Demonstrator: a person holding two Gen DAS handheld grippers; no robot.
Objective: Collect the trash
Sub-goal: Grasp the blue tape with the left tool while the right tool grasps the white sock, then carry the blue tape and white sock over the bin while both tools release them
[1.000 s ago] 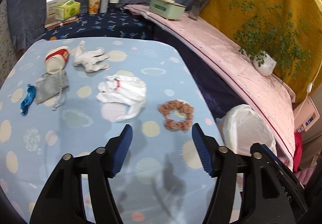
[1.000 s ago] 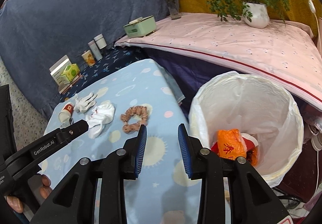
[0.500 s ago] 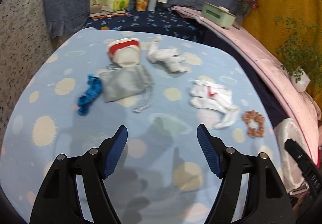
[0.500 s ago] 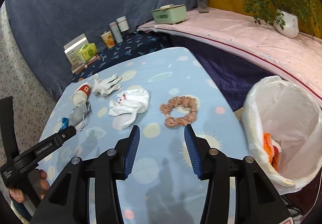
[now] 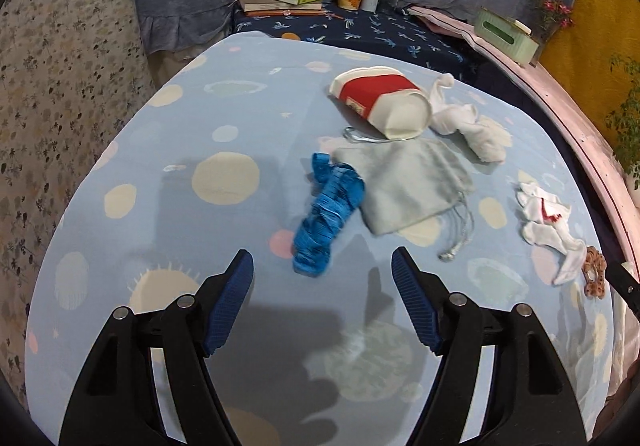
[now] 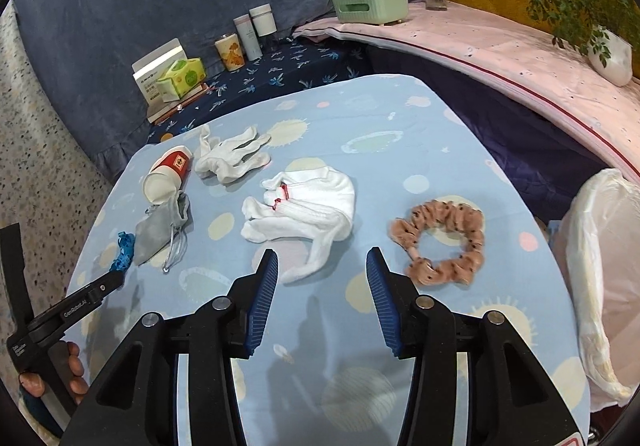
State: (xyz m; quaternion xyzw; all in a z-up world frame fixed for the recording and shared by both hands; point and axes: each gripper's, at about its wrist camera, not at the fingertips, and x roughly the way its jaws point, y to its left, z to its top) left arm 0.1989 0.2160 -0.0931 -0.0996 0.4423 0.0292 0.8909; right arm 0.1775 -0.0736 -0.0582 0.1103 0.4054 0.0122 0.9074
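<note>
Trash first: your crumpled blue plastic wrapper [image 5: 328, 213] lies mid-frame on the sky-blue spotted tablecloth [image 5: 180, 205], just ahead of your left gripper [image 5: 322, 286], whose jaws gape with nothing between them. Right of it, touching, lies a grey drawstring pouch [image 5: 404, 185]; above that, a tipped red-and-white paper cup [image 5: 380, 99]. In the right wrist view your right gripper [image 6: 322, 274] has just been opening, empty, the white sock's [image 6: 308, 205] toe between its tips, untouched. A white-lined bin [image 6: 600, 286] sits far right.

Both grippers, left gripper [image 5: 322, 270] and right gripper [image 6: 322, 266], have black frames, silver screws and ribbed blue pads [image 6: 264, 296].
</note>
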